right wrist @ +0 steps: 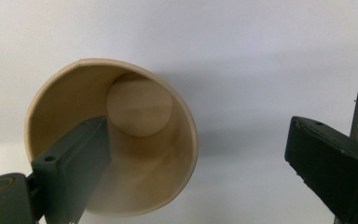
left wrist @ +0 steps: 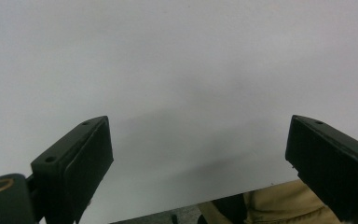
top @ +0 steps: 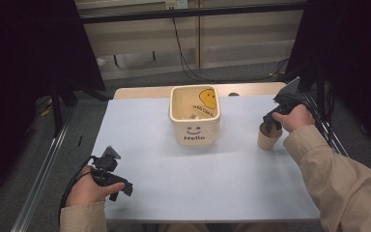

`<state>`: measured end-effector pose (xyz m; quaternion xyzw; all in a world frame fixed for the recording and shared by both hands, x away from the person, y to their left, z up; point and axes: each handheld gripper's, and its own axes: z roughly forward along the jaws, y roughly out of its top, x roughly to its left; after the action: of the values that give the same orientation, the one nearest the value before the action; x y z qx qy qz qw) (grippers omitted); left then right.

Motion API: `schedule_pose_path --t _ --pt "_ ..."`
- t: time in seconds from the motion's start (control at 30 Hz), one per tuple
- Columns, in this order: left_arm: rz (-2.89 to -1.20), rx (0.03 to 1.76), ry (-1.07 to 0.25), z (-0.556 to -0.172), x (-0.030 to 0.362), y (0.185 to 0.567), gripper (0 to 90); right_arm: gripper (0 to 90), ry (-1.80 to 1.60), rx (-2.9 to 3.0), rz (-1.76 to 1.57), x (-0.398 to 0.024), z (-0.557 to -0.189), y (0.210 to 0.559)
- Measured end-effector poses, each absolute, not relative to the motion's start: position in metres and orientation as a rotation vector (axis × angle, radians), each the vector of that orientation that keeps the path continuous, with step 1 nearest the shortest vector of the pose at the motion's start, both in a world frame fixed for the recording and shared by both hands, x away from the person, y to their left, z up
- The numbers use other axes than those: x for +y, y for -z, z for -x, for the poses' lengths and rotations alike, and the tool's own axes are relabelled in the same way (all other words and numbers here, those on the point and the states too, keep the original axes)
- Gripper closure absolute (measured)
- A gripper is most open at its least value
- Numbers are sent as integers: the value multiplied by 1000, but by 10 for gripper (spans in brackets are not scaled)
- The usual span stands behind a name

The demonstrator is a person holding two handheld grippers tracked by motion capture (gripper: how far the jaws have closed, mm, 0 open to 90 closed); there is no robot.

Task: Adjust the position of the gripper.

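Observation:
A tan paper cup (top: 269,137) stands upright on the white table top (top: 183,179) at the right. My right gripper (top: 271,123) hangs over it, open, with one jaw inside the cup's mouth and the other outside its wall. In the right gripper view the empty cup (right wrist: 135,112) shows its round bottom, and the right gripper (right wrist: 198,154) straddles its rim. My left gripper (top: 120,187) rests low at the near left, open, with nothing between its fingers. The left gripper view shows the left gripper (left wrist: 198,154) over bare white table.
A cream square bucket (top: 194,116) with a smiley face and "Hello" on its front stands at the table's middle back, small items inside. Black curtains flank both sides. A metal rail (top: 43,179) runs along the left. The table's near edge (left wrist: 177,205) lies just below the left gripper.

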<state>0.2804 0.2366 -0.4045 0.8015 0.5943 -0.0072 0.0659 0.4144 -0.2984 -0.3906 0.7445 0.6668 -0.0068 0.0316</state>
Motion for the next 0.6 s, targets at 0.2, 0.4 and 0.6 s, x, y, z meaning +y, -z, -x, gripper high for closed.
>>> schedule_pose_path --t 0.2,0.4,0.6 --pt "-2413 1783 20 -281 234 404 72 67 22 2060 -2295 -299 -414 387" --pt "-2413 1782 14 -282 234 405 73 69 5 2053 -2298 -300 -412 381" --pt "-2428 1767 26 -283 235 403 73 69 -5 2049 -2302 -300 -412 365"
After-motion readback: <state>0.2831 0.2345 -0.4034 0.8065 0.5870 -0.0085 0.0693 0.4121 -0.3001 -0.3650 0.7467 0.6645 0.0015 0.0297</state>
